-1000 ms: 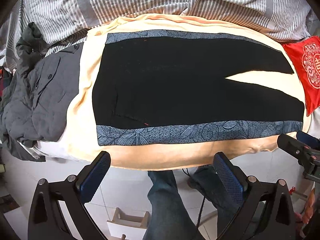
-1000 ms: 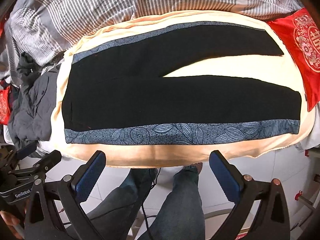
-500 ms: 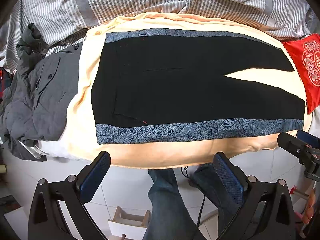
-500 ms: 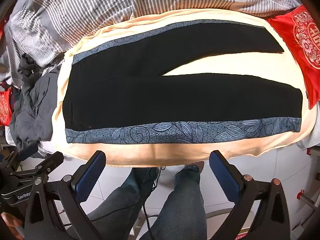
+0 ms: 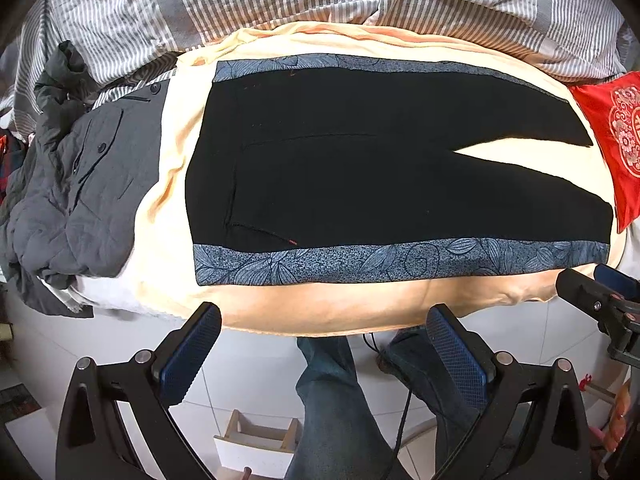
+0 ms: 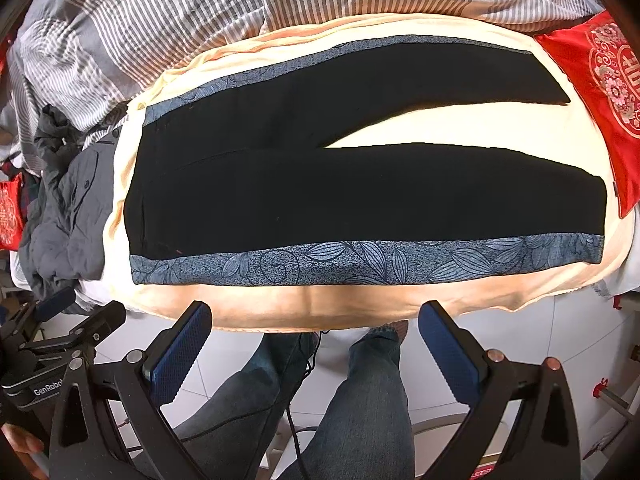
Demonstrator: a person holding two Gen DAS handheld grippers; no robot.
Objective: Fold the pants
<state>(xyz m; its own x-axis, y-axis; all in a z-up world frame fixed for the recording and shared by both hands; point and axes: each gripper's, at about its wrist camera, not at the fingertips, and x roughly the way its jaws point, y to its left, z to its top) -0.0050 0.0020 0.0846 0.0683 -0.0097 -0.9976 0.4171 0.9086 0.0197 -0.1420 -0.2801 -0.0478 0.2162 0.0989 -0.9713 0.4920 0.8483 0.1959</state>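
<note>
At the left end of the bed you have a crumpled grey jacket point(image 5: 80, 184) heaped over the corner, its buttons facing up, with part of it spilling off the near edge toward the white tiled floor point(image 5: 260, 368). Next to it, a cream-orange blanket point(image 5: 328, 308) covers the bed from left to right and drapes over the near edge just ahead of your tongs. The pants point(image 5: 360, 168) lie flat on that blanket, black with a blue leaf-patterned band along the near side and another along the far side; the waist sits toward the left end, just beside the jacket, and the two legs run out to the right, parting in a narrow wedge that shows the blanket between them. Behind everything, along the far edge, a grey and white striped duvet point(image 5: 280, 0) is bunched up. At the right end a red embroidered cushion point(image 5: 616, 136) sits just beside the leg hems. Your left tongs point(image 5: 324, 356) hang spread wide and empty, off the near edge over the floor, below the waist half of the pants. Your right tongs point(image 6: 316, 352) are likewise wide and empty, below the middle of the near leg. Your jeans-clad legs point(image 6: 372, 400) stand between the tongs and the bed's near edge.
</note>
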